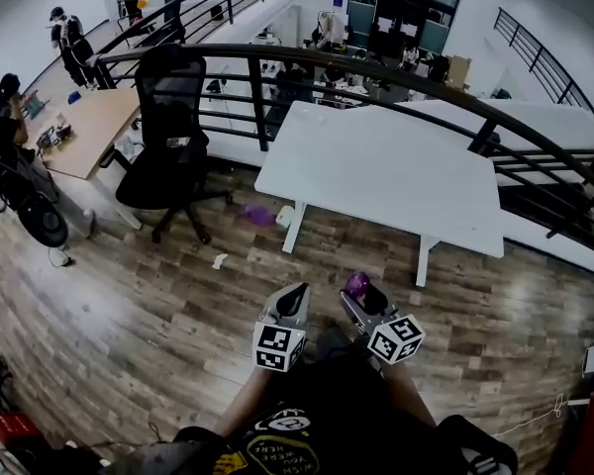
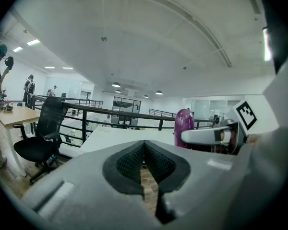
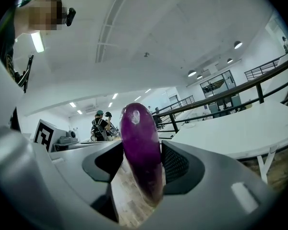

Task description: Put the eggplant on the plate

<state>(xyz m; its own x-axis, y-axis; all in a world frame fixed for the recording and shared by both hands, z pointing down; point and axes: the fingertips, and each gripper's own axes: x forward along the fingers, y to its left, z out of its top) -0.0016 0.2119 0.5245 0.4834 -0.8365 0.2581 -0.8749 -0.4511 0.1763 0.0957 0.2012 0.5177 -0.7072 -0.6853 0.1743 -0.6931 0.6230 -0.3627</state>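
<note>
In the head view, the right gripper [image 1: 362, 300] carries the eggplant [image 1: 356, 284] above the floor, short of the table [image 1: 376, 166]; no plate shows. In the left gripper view, the left gripper [image 2: 145, 150] is closed and empty, with the eggplant [image 2: 184, 124] off to its right. In the right gripper view, the pads clamp the eggplant [image 3: 140, 147] mid-body, upright. It looks glossy, light, and firm but easily bruised, so a gentle hold at the thick middle seems best.

grey left tongs [image 1: 296, 291] and right tongs [image 1: 364, 295], black mesh pads [image 2: 129, 163], black-and-white marker cubes [image 1: 279, 347], black printed shirt [image 1: 312, 433]
</note>
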